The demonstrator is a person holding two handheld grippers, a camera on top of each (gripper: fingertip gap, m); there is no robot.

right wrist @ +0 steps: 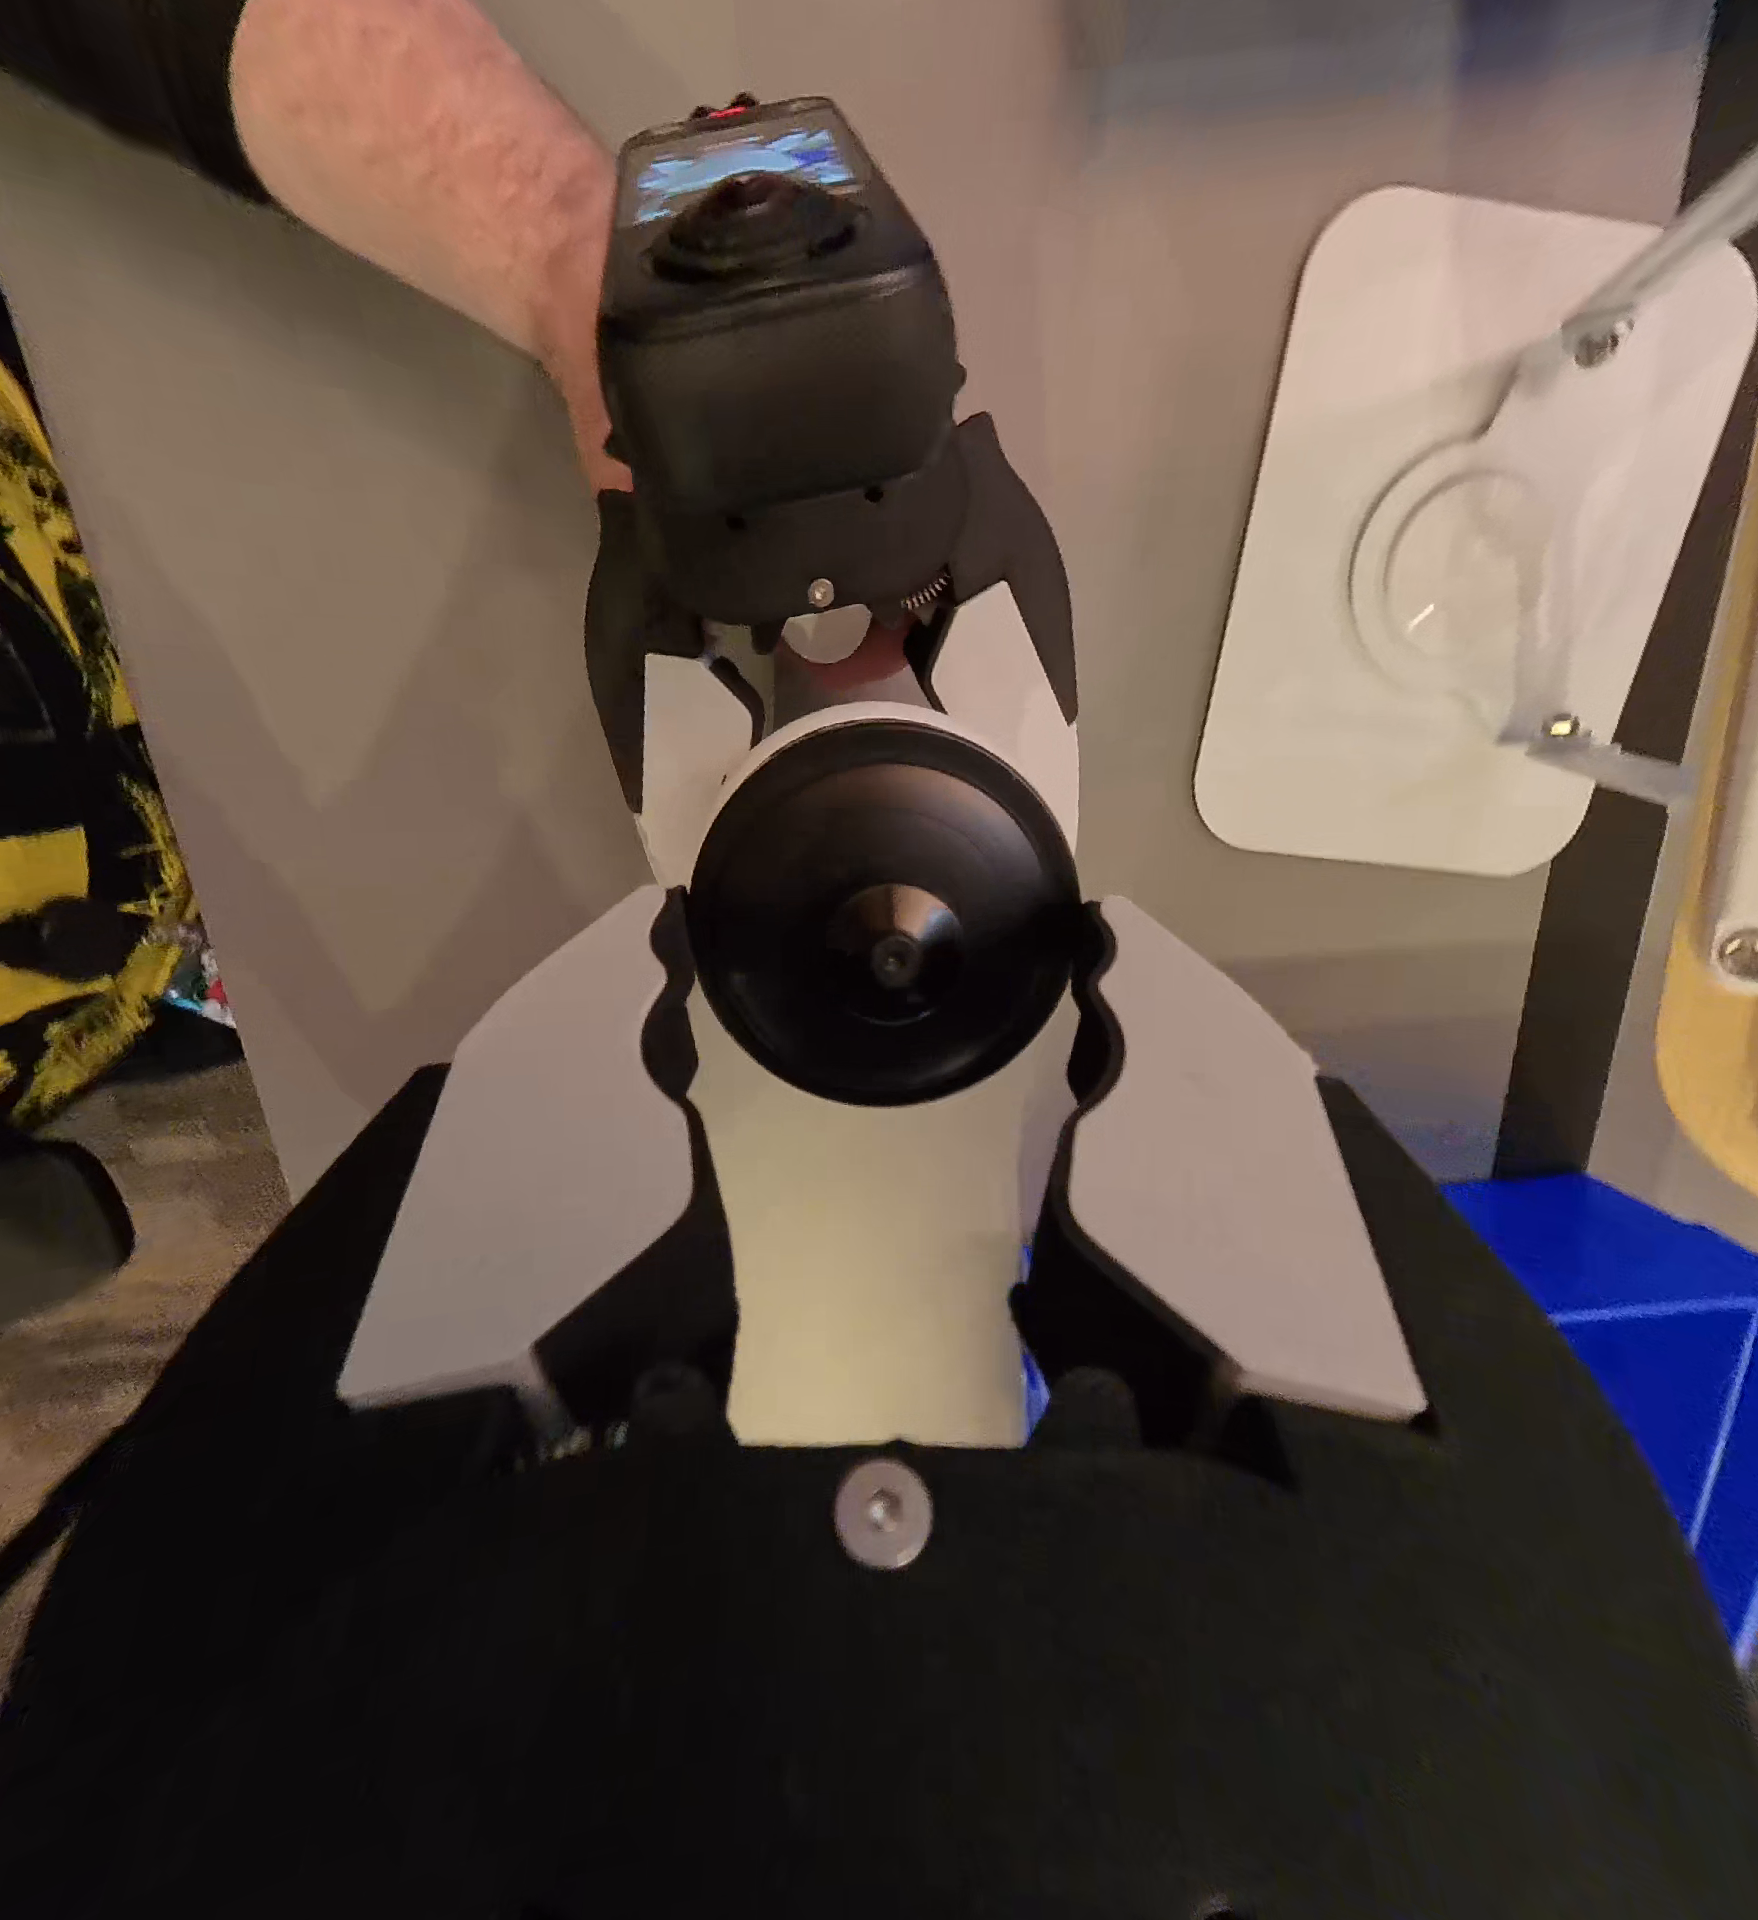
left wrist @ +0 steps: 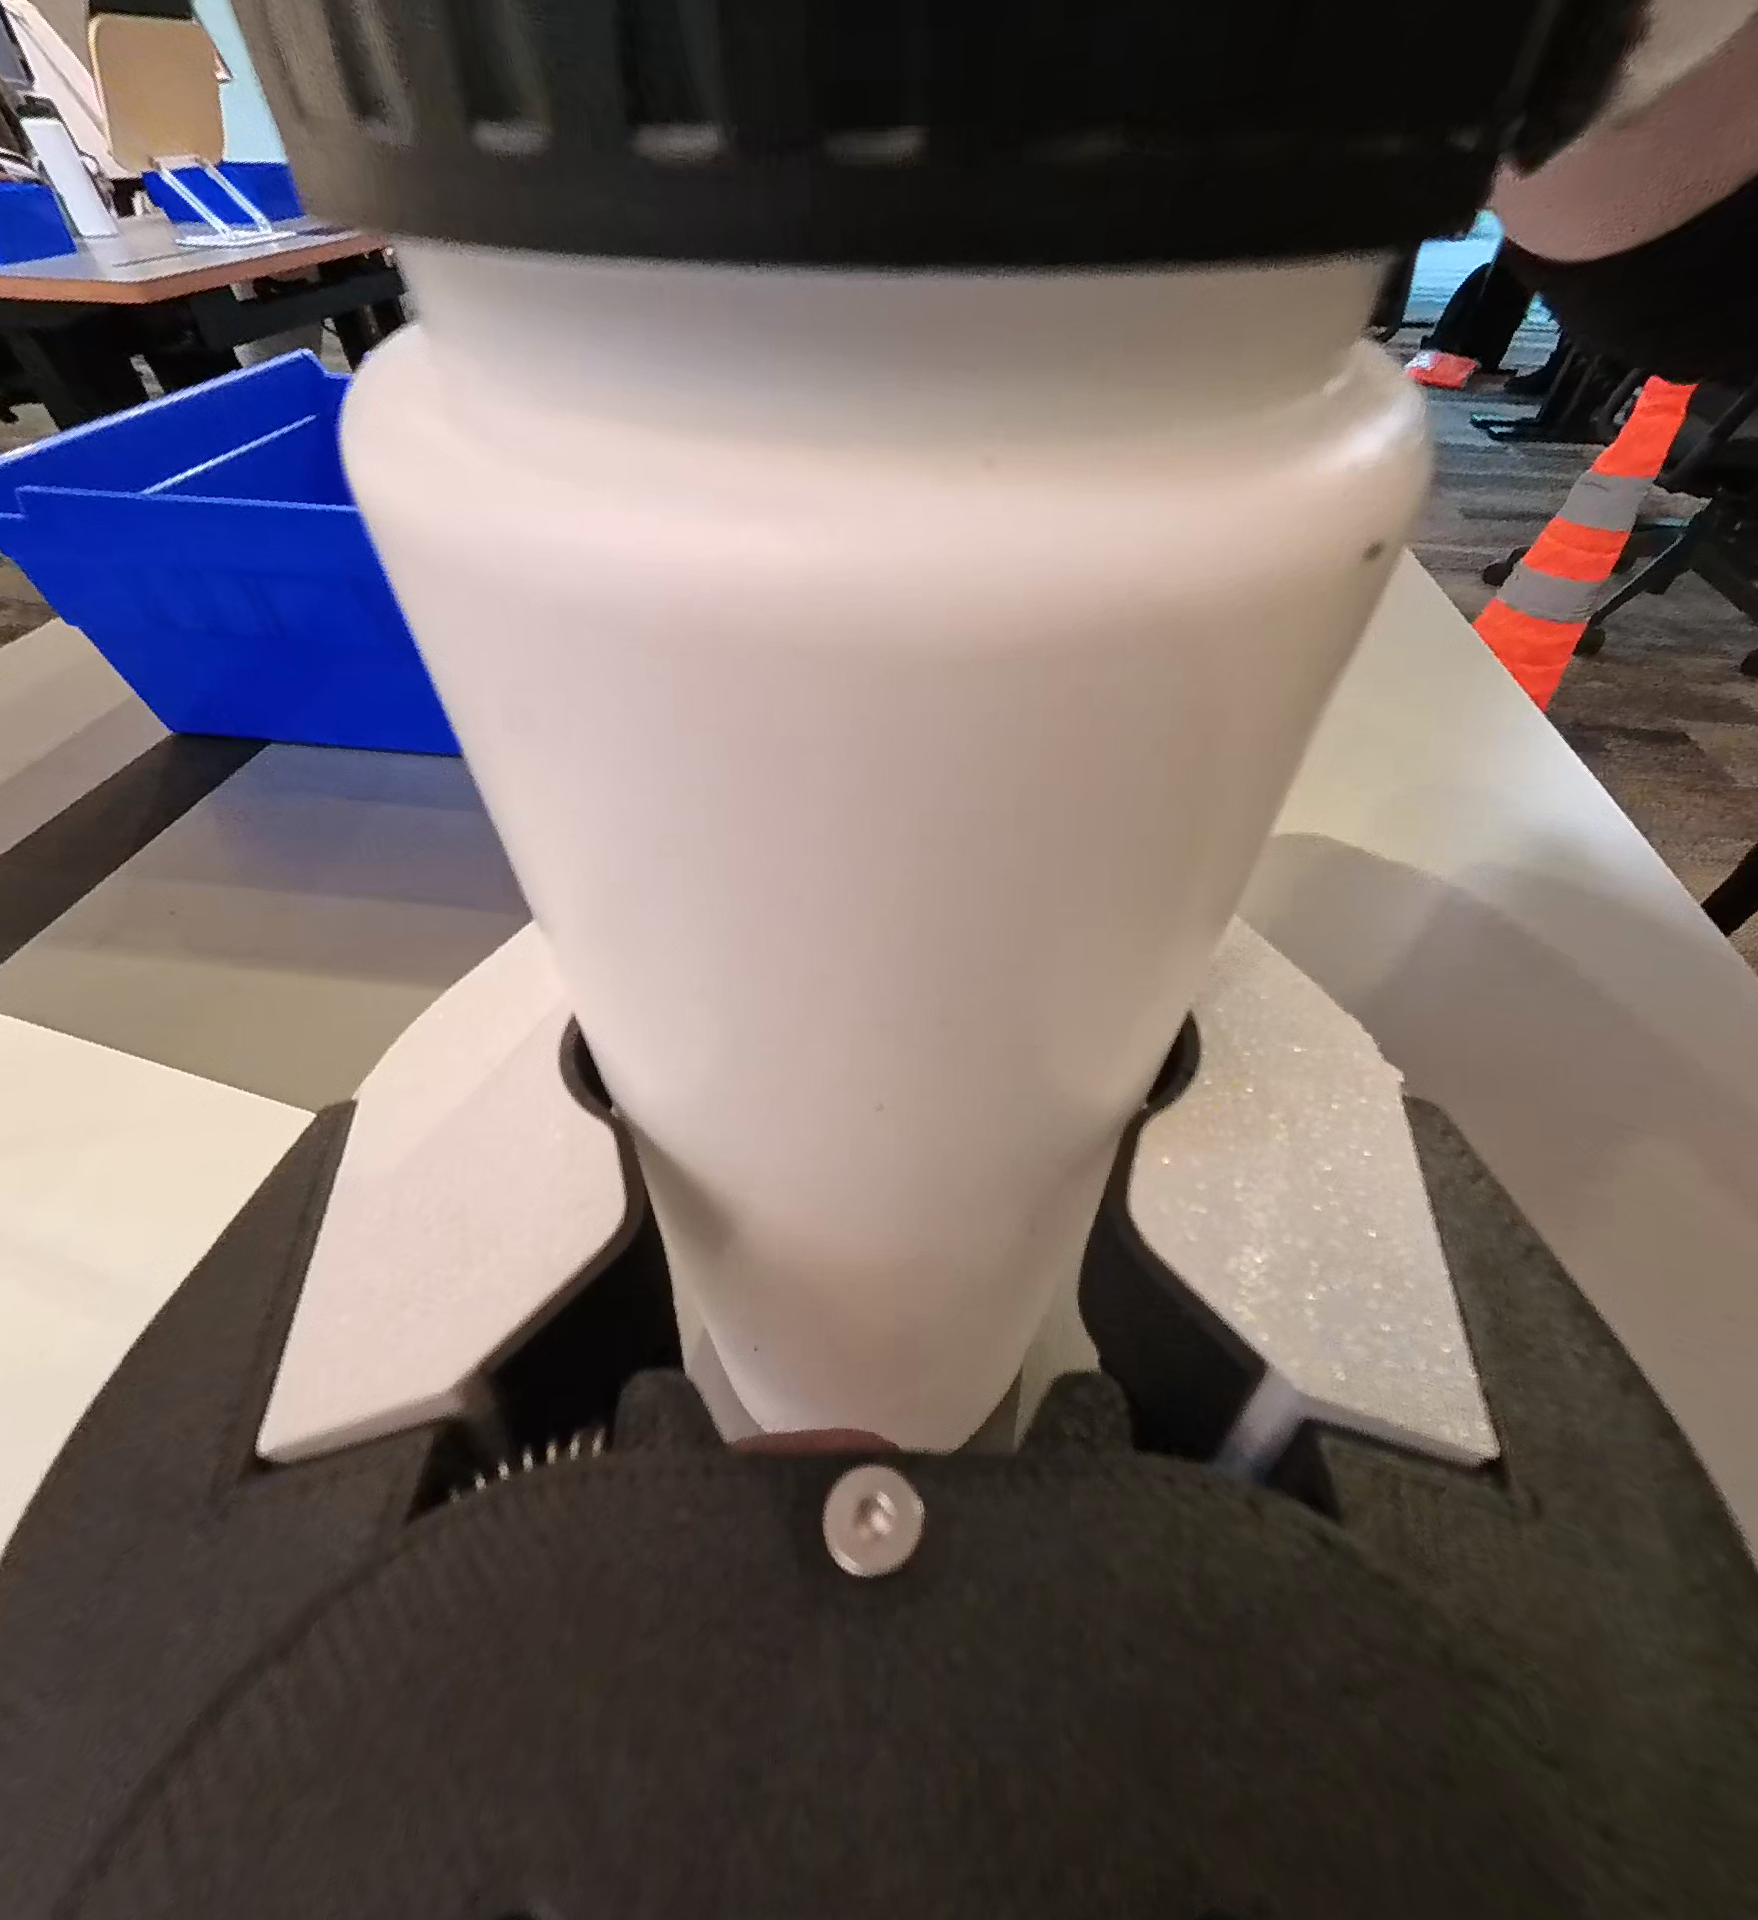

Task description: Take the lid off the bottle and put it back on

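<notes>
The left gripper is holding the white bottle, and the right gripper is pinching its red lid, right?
Almost. The lid is black, not red; the right wrist view shows it from above. The rest holds: the left gripper is holding the white bottle, and the right gripper is pinching the lid.

bottle (left wrist: pixel 854 790): white
lid (right wrist: pixel 885 914): black
my fingers (right wrist: pixel 1207 1174): pale grey, black-edged
bin (left wrist: pixel 200 603): blue
cone (left wrist: pixel 1581 540): orange, grey bands

Left gripper (left wrist: pixel 880 1081) clamps from below, right gripper (right wrist: pixel 880 961) pinches from above — fingers closed on both.
</notes>
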